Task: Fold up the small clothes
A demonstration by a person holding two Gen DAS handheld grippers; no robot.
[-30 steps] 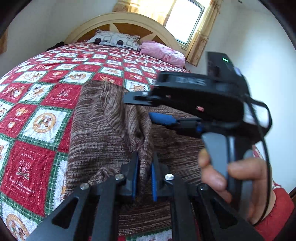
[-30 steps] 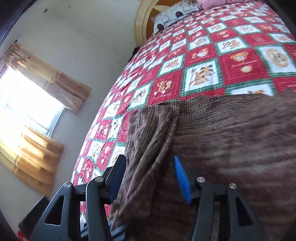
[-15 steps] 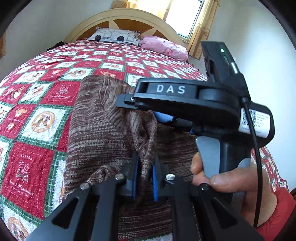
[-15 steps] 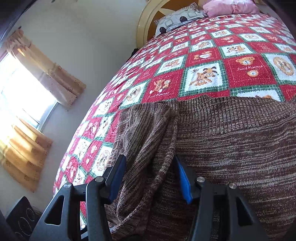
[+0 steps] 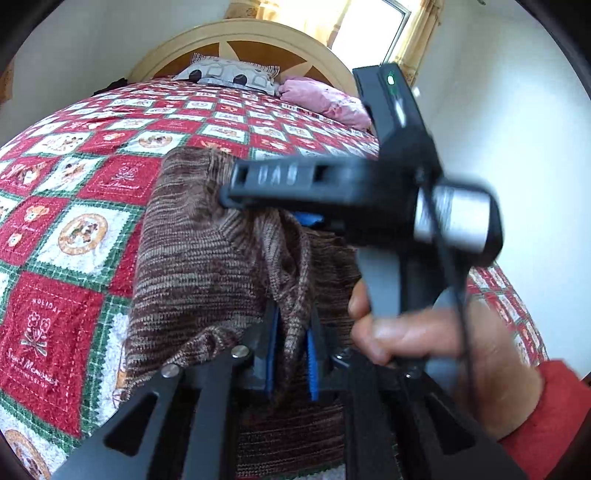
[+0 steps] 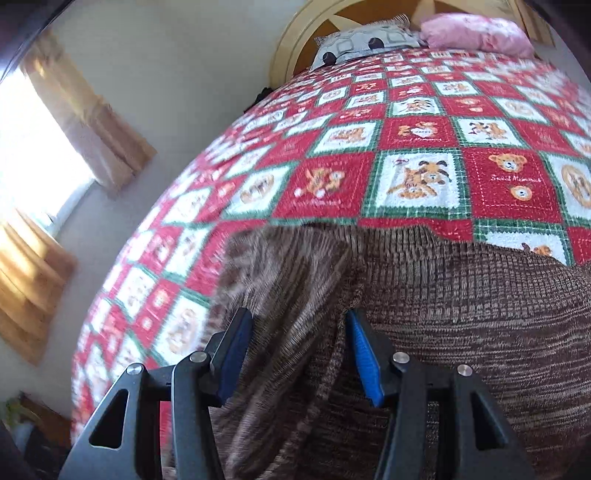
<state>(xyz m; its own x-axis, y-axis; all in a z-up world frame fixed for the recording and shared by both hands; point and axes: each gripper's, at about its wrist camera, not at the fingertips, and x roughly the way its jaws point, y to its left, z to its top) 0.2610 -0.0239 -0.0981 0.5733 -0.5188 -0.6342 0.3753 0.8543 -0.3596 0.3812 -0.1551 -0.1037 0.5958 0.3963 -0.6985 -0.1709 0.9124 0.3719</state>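
On the near quilt (image 6: 413, 177): brown knit sweater (image 5: 207, 266), a ridge pinched by the left gripper (image 5: 291, 354); right gripper (image 6: 299, 354), jaws closing around a loose sleeve fold, blocks the left view; beyond, grey pillow (image 5: 229, 75), pink pillow (image 6: 476, 31), headboard (image 5: 236, 40), curtained window (image 6: 44, 147).

The brown sweater (image 6: 461, 332) is showing a coarse, ribbed marled knit. The quilt (image 6: 417, 177) under it is looking like soft printed cloth with stitched squares. The left hand-held gripper (image 5: 291, 354) is showing matt black plastic, blue ridged pads and shiny metal screws.
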